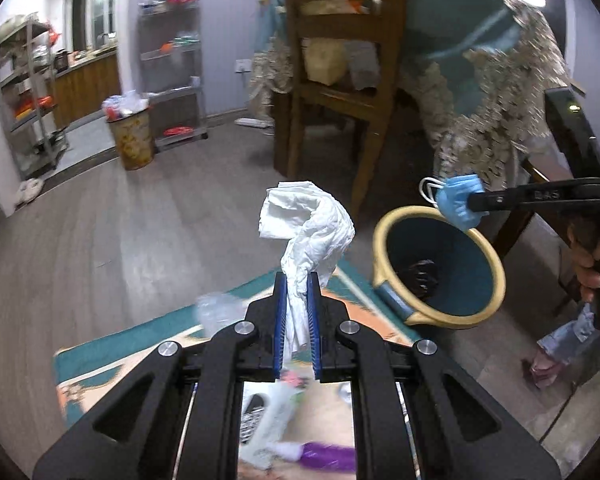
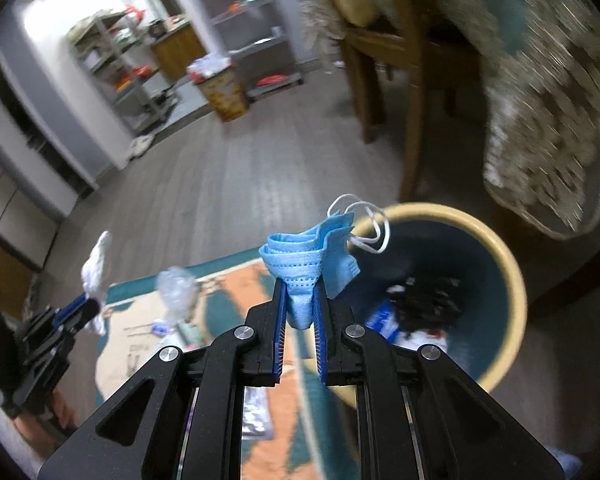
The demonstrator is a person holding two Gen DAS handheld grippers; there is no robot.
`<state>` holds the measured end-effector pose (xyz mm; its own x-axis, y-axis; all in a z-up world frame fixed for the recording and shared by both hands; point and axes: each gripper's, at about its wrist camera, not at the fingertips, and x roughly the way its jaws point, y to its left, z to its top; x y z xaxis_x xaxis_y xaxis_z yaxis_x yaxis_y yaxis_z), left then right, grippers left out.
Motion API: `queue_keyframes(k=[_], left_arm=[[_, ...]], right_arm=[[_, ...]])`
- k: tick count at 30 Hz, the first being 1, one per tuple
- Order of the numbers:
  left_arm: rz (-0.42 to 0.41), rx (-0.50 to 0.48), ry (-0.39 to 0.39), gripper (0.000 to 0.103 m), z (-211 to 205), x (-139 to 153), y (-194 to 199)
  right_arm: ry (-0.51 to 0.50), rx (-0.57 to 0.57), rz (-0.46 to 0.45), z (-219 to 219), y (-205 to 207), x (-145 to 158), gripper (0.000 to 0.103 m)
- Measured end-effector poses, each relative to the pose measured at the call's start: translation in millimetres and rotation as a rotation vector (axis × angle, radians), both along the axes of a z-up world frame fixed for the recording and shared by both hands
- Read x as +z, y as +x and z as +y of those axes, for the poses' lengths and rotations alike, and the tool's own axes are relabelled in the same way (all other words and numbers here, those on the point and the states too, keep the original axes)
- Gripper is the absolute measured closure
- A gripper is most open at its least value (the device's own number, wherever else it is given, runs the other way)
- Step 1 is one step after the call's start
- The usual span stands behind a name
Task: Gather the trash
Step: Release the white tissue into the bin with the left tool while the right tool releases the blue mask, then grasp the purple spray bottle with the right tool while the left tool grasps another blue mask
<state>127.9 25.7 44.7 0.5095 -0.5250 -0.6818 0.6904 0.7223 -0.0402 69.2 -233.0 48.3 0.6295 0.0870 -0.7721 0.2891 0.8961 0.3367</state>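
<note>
Trash is held in both tongs above the floor. Only the left wrist view shows the person's hand (image 1: 592,264) gripping the right tool; only the right wrist view shows wrappers (image 2: 384,320) lying inside the teal bin (image 2: 512,280). Left tongs (image 1: 297,280) are nearly closed, pinching a crumpled white tissue (image 1: 308,224) over the patterned rug (image 1: 112,344). Right tongs (image 2: 300,292) are clamped on a folded blue face mask (image 2: 312,256), which hangs at the bin's cream rim.

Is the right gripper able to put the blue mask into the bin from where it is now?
Probably yes: the right gripper holds the blue mask at the rim of the open bin, nothing between.
</note>
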Motion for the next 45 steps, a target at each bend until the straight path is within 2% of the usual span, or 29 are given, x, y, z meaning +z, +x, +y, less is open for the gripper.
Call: queue_keyframes(k=[5,10,11,13,14,15,17,18,19,21,24,29,35,40,45], left_arm=[[0.059,-0.112,0.028,0.094,-62,-32,-18],[0.089,-0.198,0.073,0.093,-125,-61,-33],[0.077,-0.203,0.082,0.093,-136,-64,-34],[0.071,-0.206,0.078,0.077,-150,-68,-34],[0.065,-0.194,0.077,0.047,-158,-68,-32],[0.057,-0.186,0.073,0.029,-161,-68,-31],[0.061,-0.171,0.067,0.029,-163,-66,-29],[0.068,-0.168,0.062,0.025,-160,-66,-29],[0.068,-0.162,0.061,0.021,-156,-64,-27],[0.052,-0.138,0.061,0.018,-141,-58,-24],[0.055,-0.087,0.048,0.014,-116,-49,-17],[0.069,0.017,0.046,0.014,-61,-31,-5],[0.042,0.152,0.073,0.012,22,-14,-2],[0.062,0.272,0.064,0.012,83,-19,1],[0.066,0.334,0.112,0.012,126,-33,-1]], right_arm=[[0.089,-0.116,0.112,-49,-6,-40,0.089],[0.118,-0.167,0.135,-74,-14,-56,0.087],[0.118,-0.175,0.139,-76,-14,-57,0.083],[0.130,-0.200,0.133,-83,-15,-57,0.067],[0.137,-0.212,0.128,-86,-16,-57,0.064],[0.151,-0.223,0.118,-88,-17,-55,0.060],[0.159,-0.234,0.099,-89,-17,-52,0.049],[0.163,-0.235,0.090,-90,-16,-51,0.040],[0.165,-0.235,0.081,-89,-15,-50,0.028],[0.160,-0.237,0.070,-87,-13,-47,0.020],[0.162,-0.220,0.075,-78,-6,-46,0.017],[0.118,-0.159,0.081,-51,4,-40,0.014],[0.025,0.001,0.077,6,18,-30,0.013],[-0.036,0.141,0.121,60,27,-39,0.012],[-0.067,0.232,0.200,101,22,-58,0.011]])
